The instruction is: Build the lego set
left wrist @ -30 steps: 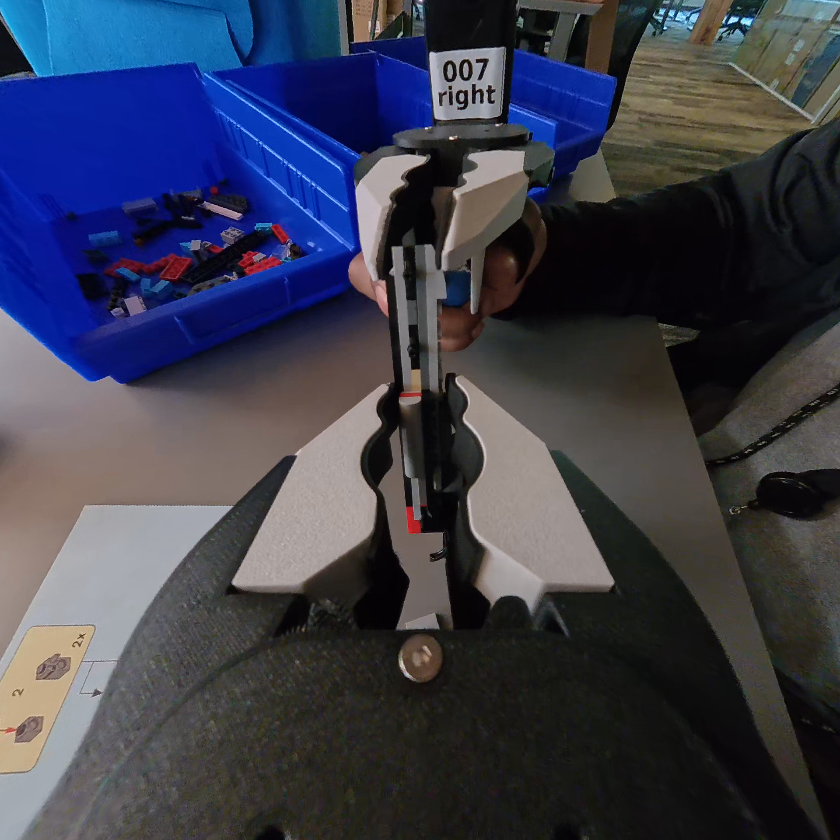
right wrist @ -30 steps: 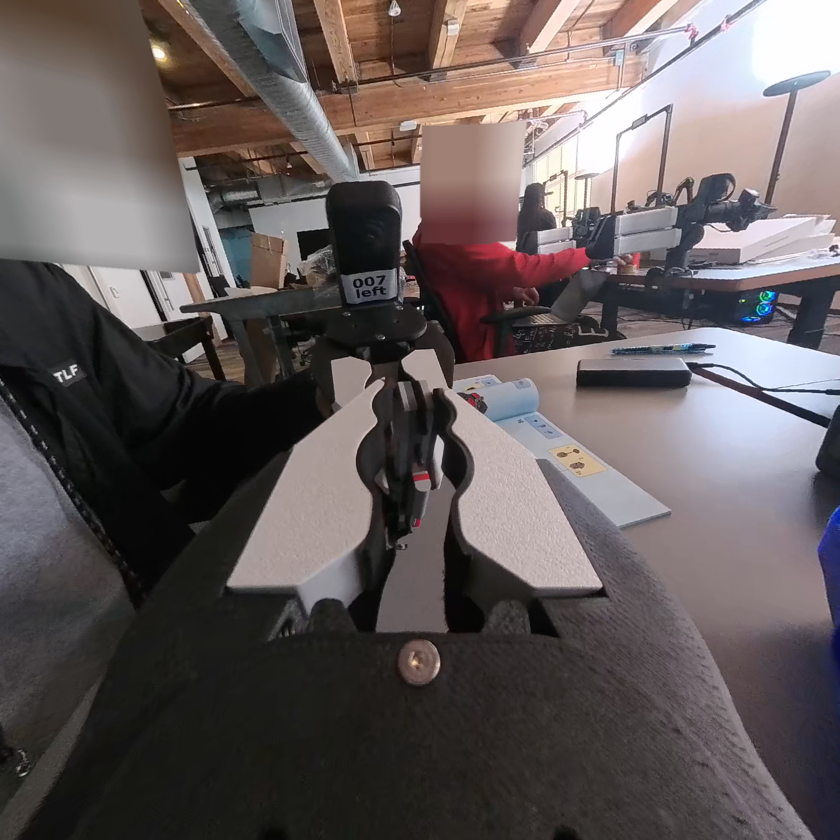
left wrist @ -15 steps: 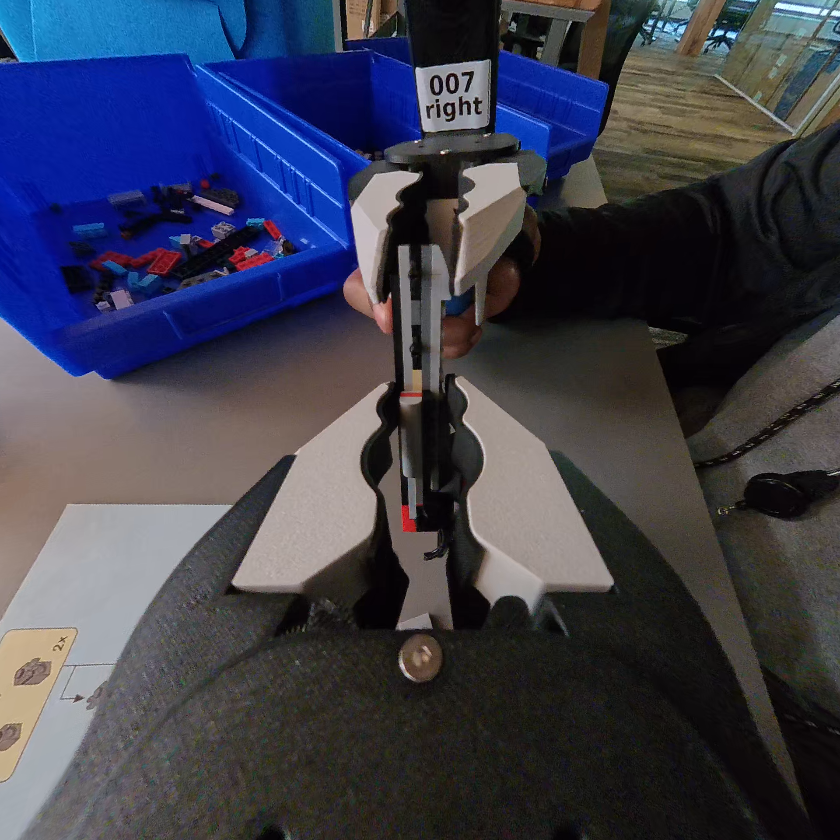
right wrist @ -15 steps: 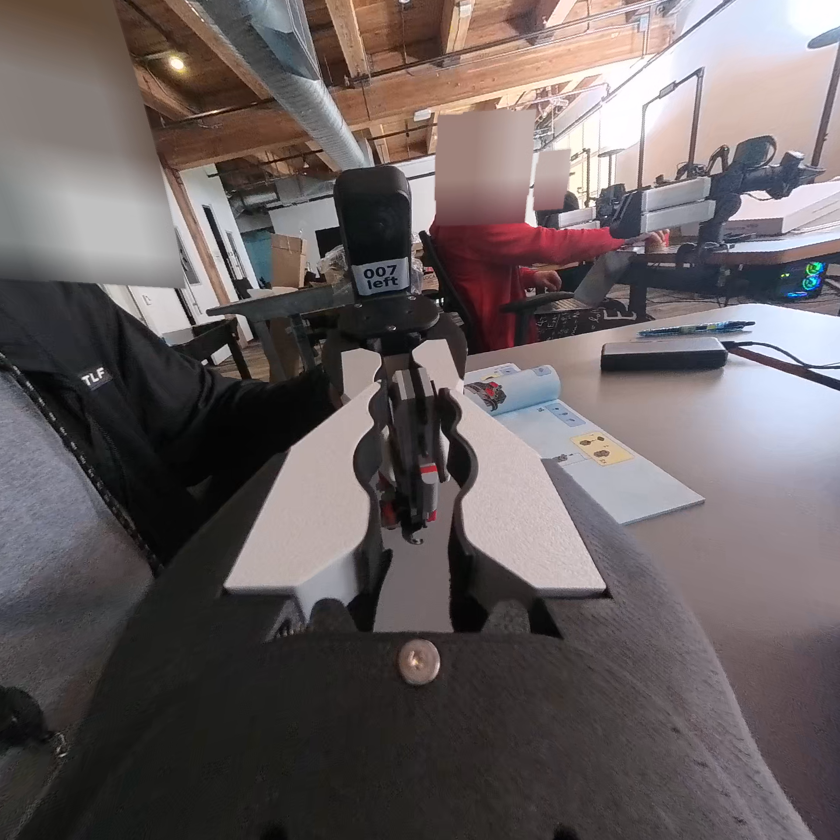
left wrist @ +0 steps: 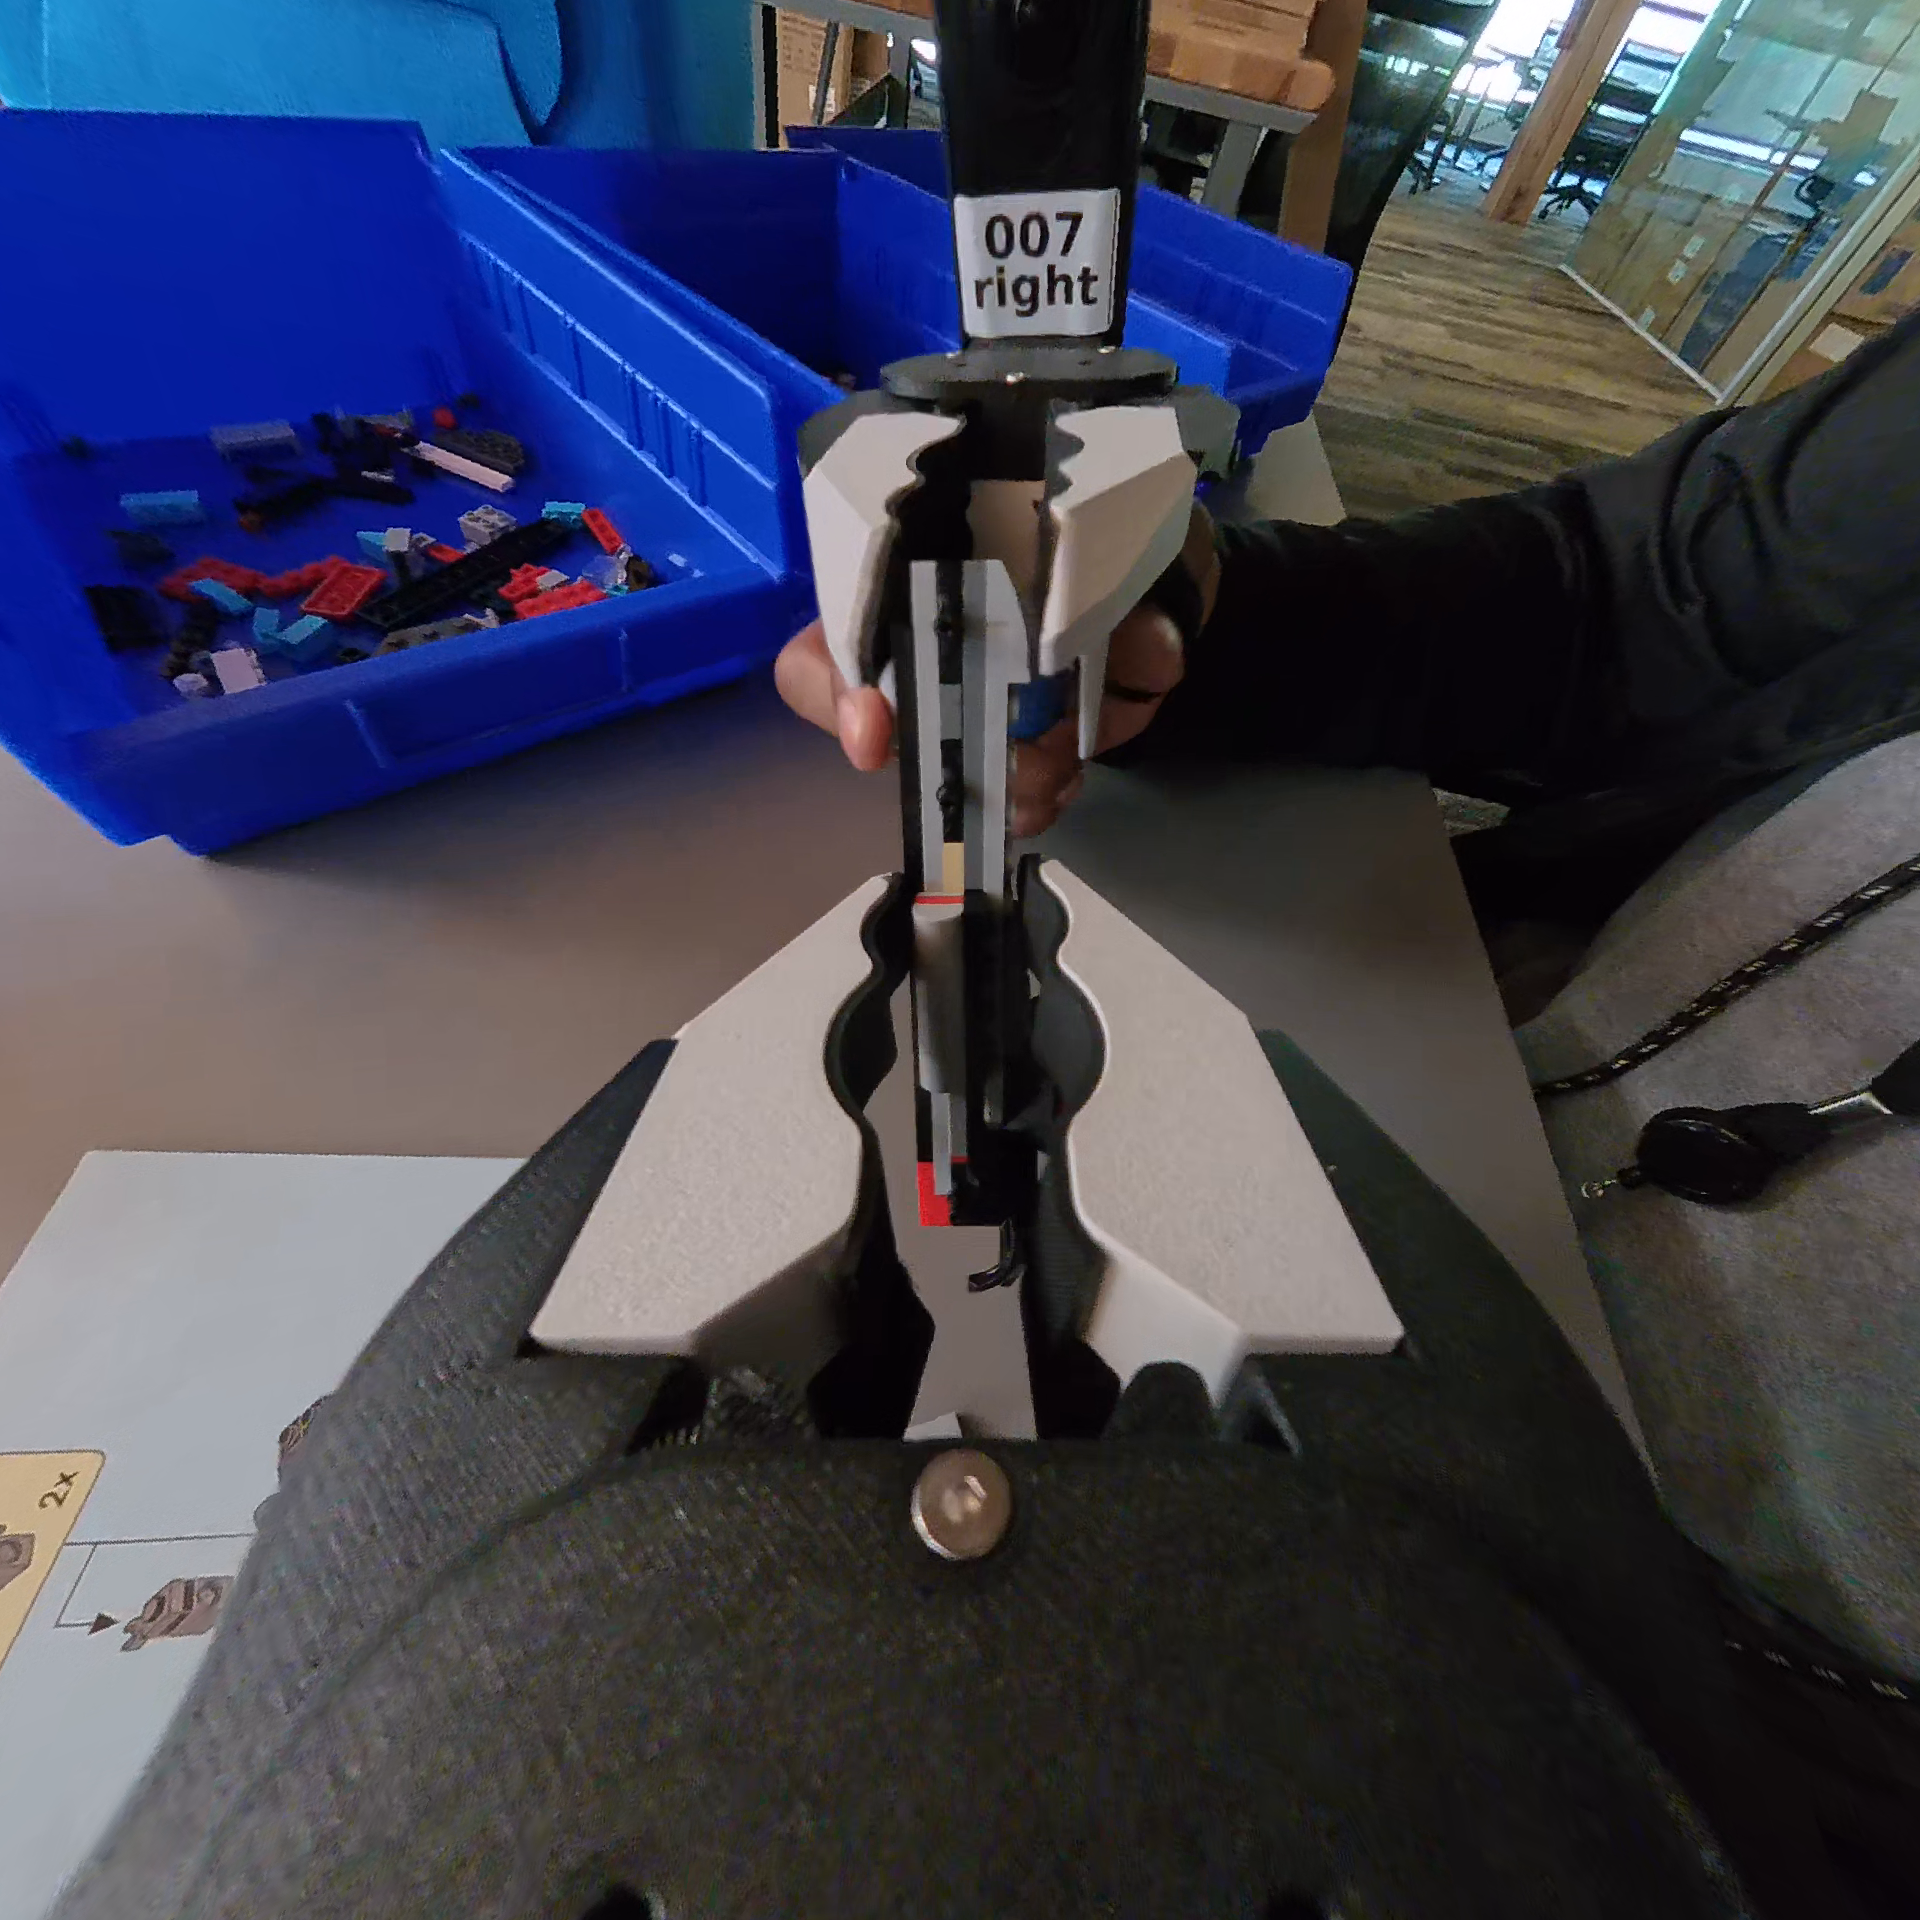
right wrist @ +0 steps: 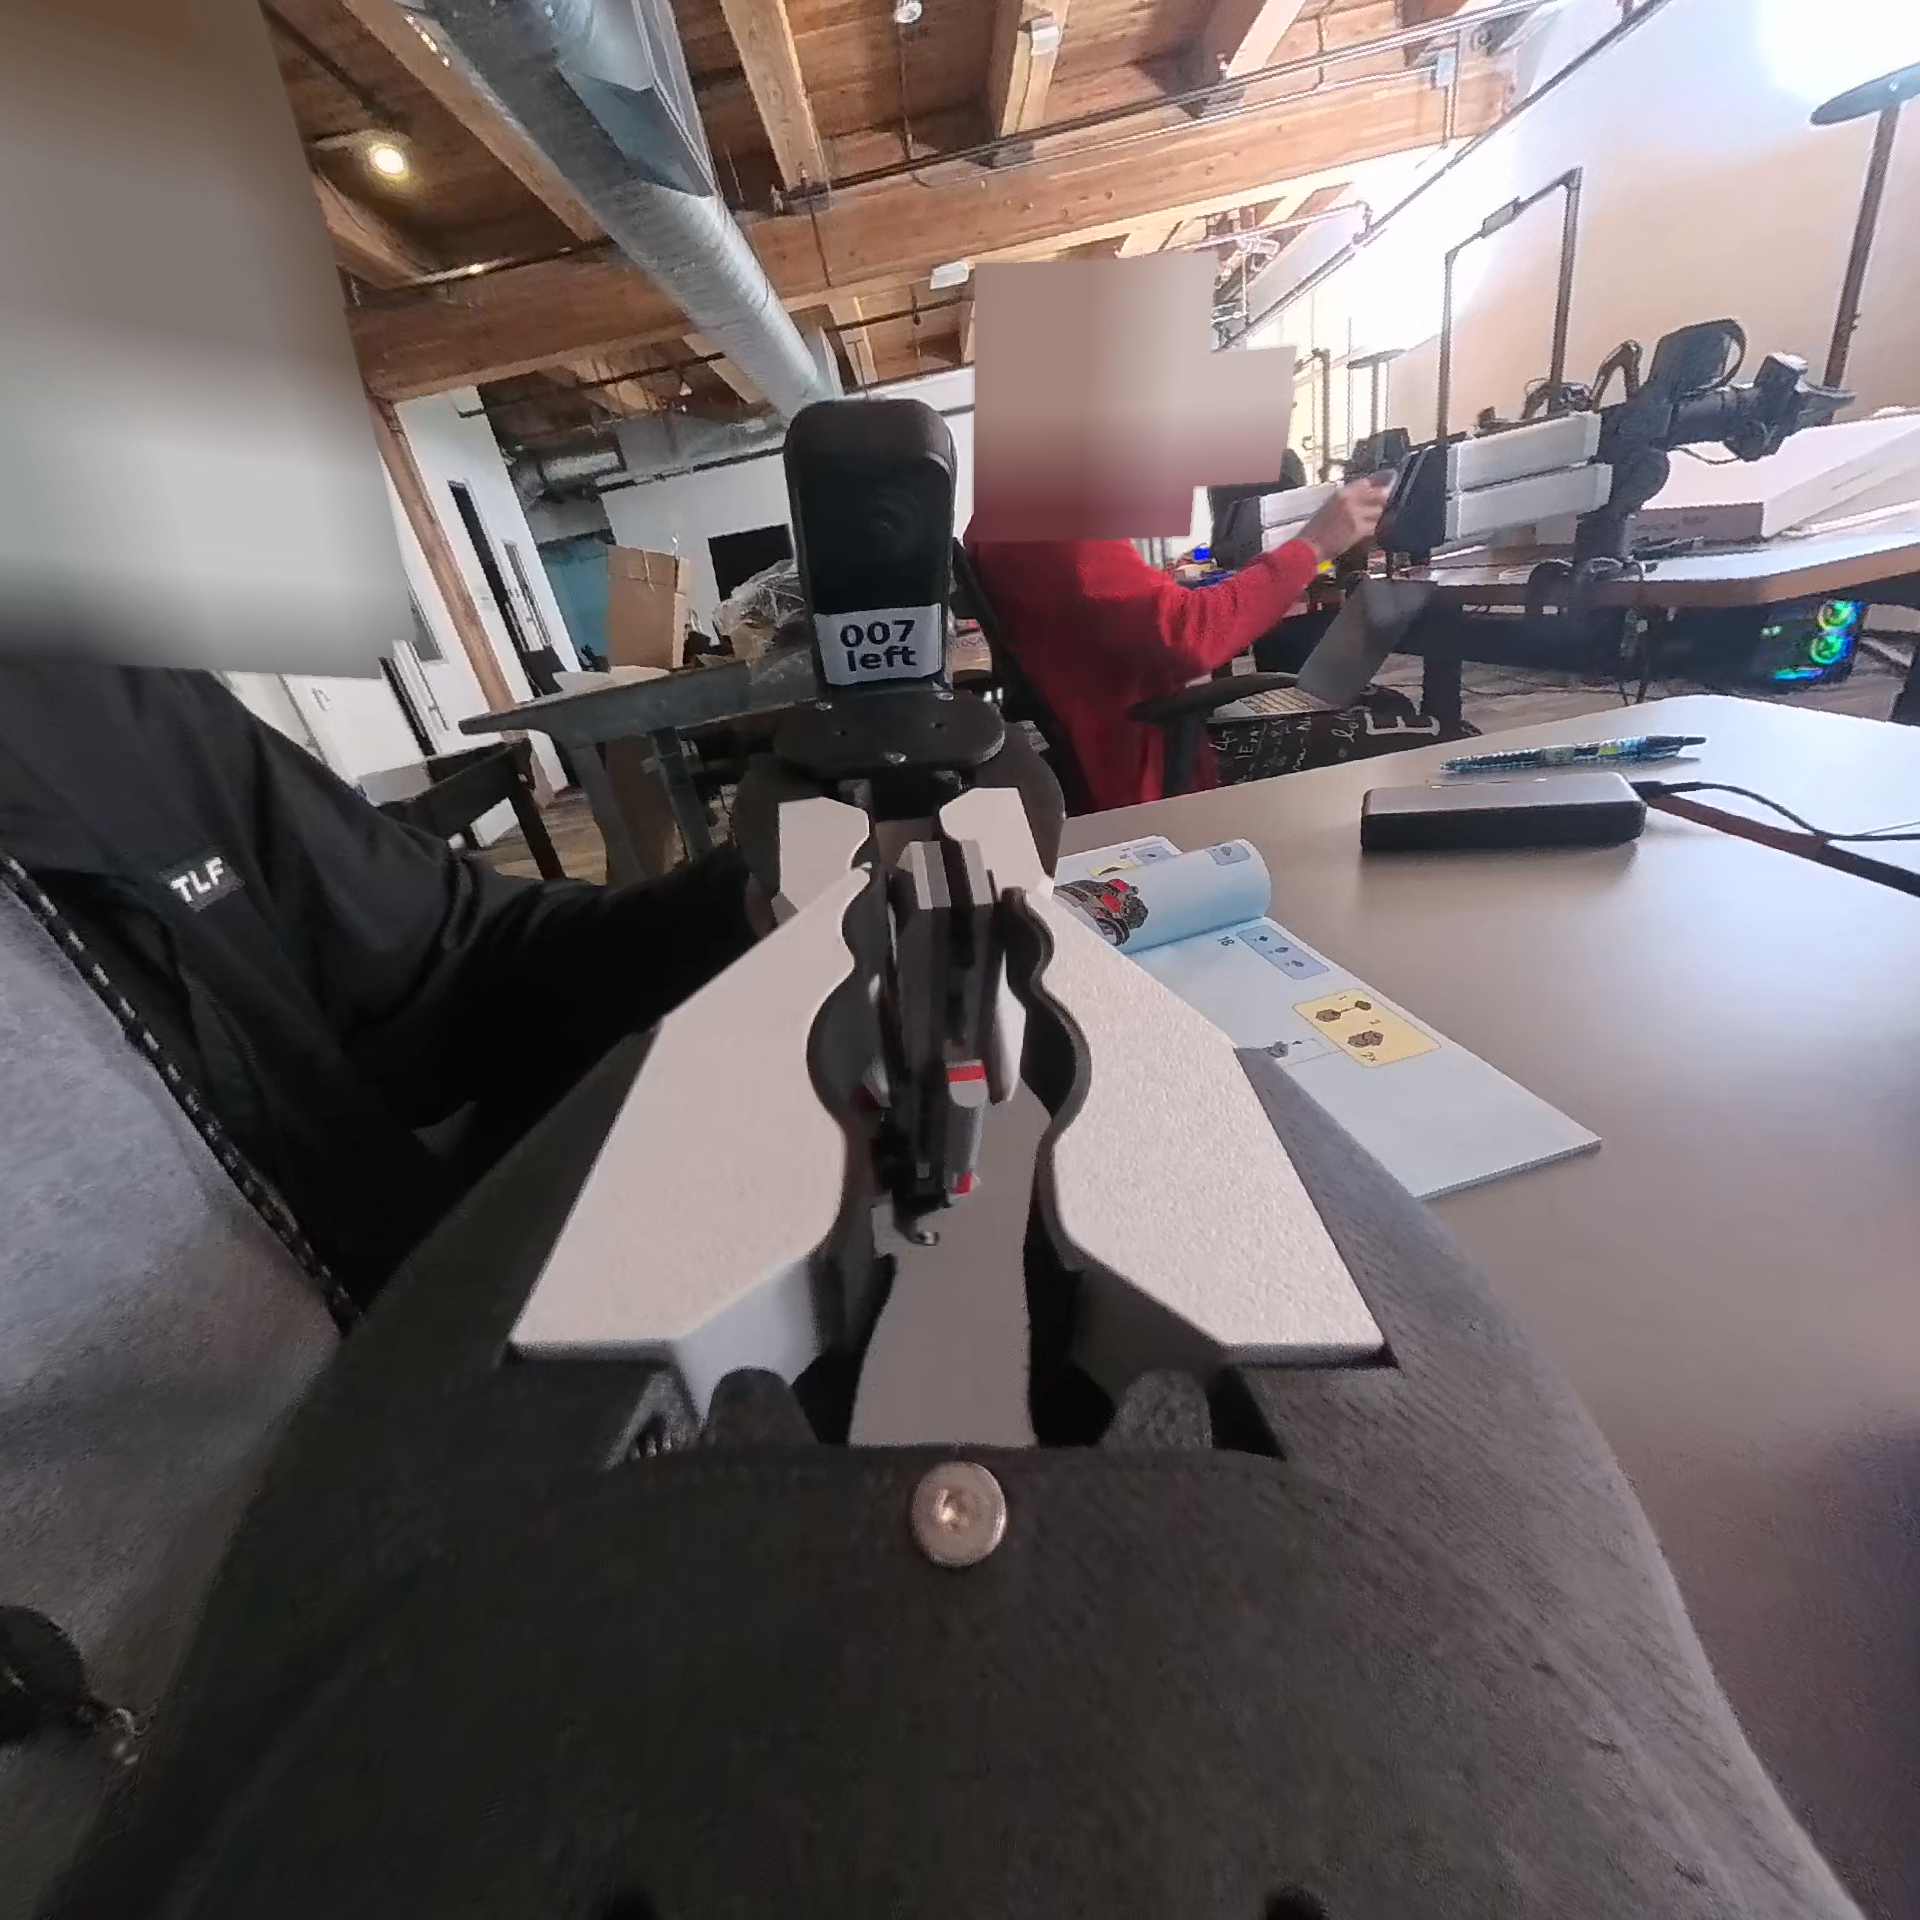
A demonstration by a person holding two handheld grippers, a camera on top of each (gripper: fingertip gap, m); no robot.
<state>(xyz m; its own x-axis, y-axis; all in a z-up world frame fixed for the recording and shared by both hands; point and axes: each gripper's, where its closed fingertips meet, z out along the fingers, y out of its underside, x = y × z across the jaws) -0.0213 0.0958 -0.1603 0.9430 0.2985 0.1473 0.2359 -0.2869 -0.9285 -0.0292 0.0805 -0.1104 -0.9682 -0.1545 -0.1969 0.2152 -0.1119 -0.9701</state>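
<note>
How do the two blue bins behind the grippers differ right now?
The near blue bin holds a scatter of loose red, black, grey and light-blue lego pieces; the far blue bin shows almost none, its floor mostly hidden by the right gripper. The near one shows its full front wall. Both are the same blue plastic, side by side.

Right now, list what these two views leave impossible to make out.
- Left wrist view: the lego assembly shows edge-on; its shape is unreadable, its ends buried inside the left hand-held gripper and right hand-held gripper.
- Left wrist view: loose pieces in the blue bin are too small to identify.
- Right wrist view: the instruction booklet is partly hidden by the gripper.
</note>
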